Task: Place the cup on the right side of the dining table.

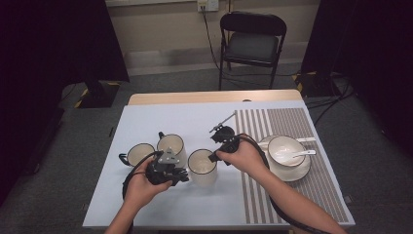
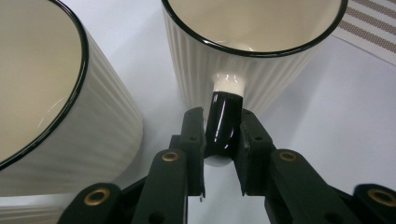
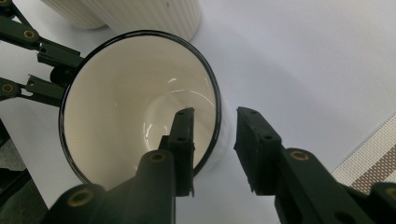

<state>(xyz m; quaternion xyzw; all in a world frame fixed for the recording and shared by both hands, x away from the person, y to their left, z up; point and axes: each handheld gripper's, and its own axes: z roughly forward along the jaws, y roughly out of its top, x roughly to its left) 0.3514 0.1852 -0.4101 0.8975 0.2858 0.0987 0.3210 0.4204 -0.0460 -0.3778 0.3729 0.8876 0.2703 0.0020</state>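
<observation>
A studio-like room: black curtains (image 1: pixel 58 39), folding chair (image 1: pixel 252 41), floor cables (image 1: pixel 331 92).

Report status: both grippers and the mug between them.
Left gripper shut on the mug handle. Right gripper open, jaws straddling the rim of the same mug. Two more mugs crowd its left side.

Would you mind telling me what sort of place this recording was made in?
Probably a lab or studio set up for recording: black curtains flank the table, cables trail over grey carpet, and a folding chair stands by a bare wall.
</observation>
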